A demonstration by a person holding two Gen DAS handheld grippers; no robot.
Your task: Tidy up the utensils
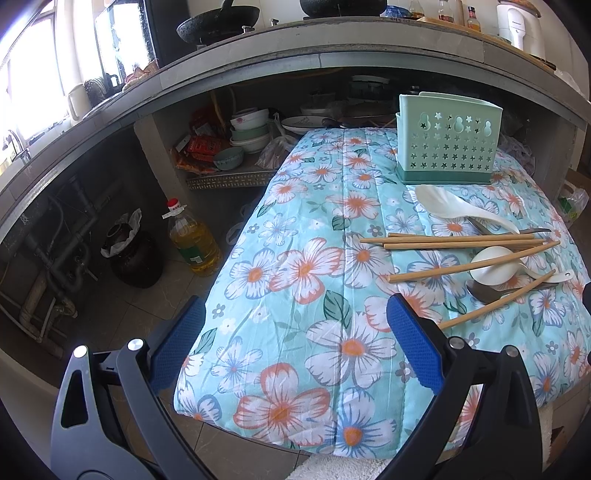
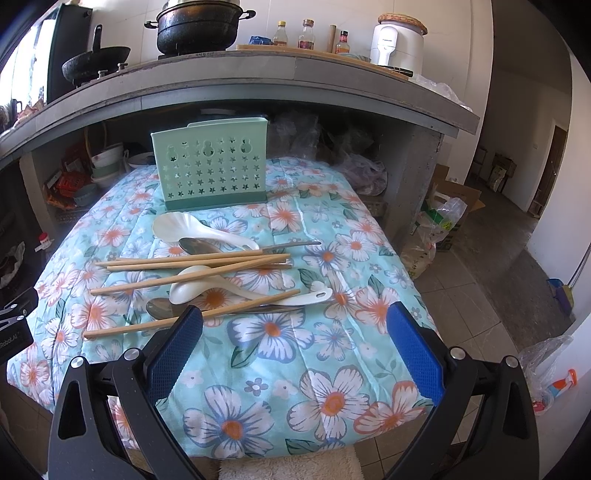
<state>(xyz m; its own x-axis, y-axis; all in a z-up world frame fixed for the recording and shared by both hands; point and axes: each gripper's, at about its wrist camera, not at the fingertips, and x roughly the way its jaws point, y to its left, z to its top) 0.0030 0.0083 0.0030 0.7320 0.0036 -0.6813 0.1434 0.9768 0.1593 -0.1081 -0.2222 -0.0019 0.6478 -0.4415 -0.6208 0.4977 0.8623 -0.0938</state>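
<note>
A mint green utensil holder (image 1: 447,138) (image 2: 210,166) with star cut-outs stands upright at the far side of a floral cloth (image 1: 314,277) (image 2: 295,332). In front of it lies a loose pile: several wooden chopsticks (image 1: 461,242) (image 2: 192,260), a white rice paddle (image 1: 454,208) (image 2: 199,229), white soup spoons (image 1: 495,267) (image 2: 207,286) and metal spoons (image 1: 487,293) (image 2: 162,308). My left gripper (image 1: 295,314) is open and empty, left of the pile. My right gripper (image 2: 295,325) is open and empty, just in front of the pile.
A concrete counter (image 2: 258,77) with a wok (image 1: 218,24), pot (image 2: 197,26), bottles and a white appliance (image 2: 397,42) overhangs the back. Bowls (image 1: 249,129) sit on the shelf below. An oil bottle (image 1: 194,242) and black jar (image 1: 135,258) stand on the floor at left; bags (image 2: 436,229) at right.
</note>
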